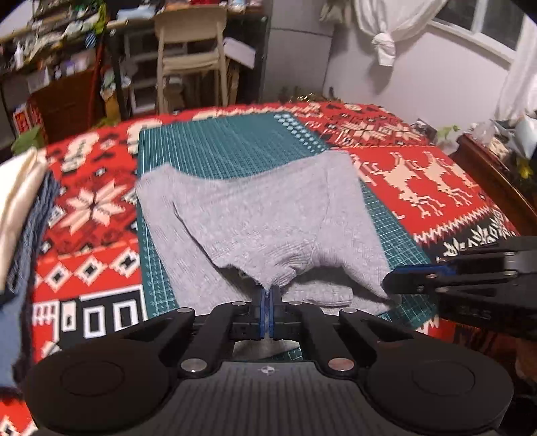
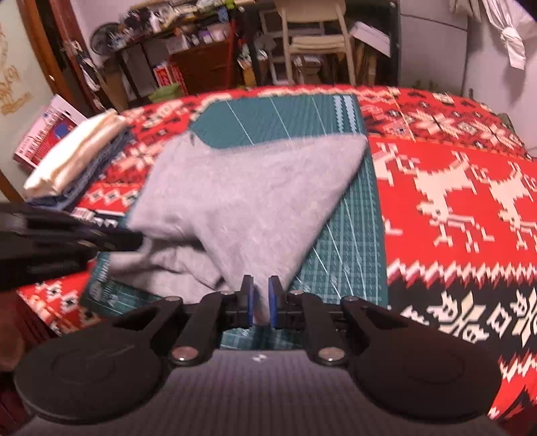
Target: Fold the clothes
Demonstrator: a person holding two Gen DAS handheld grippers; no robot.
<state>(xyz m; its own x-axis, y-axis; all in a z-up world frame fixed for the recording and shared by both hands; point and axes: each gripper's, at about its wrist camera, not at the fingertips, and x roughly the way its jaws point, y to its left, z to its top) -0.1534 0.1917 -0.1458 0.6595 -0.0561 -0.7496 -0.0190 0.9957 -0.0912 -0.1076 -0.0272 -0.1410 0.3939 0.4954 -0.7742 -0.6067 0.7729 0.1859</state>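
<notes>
A grey knit garment (image 1: 255,221) lies on a green cutting mat (image 1: 221,147), with its near edge lifted off the mat. My left gripper (image 1: 270,292) is shut on that lifted edge near its middle. In the right wrist view the same grey garment (image 2: 241,201) rises toward my right gripper (image 2: 261,290), whose blue pads pinch a corner of the cloth. The right gripper (image 1: 396,285) also shows at the right edge of the left view, at the garment's near right corner. My left gripper (image 2: 134,239) enters the right view from the left.
A red patterned blanket (image 1: 436,187) covers the table under the mat. A stack of folded cream and blue clothes (image 2: 77,161) sits at the table's left side. A cream chair (image 1: 189,50) and cluttered shelves (image 1: 57,40) stand behind the table. A white curtain (image 1: 386,30) hangs at the right.
</notes>
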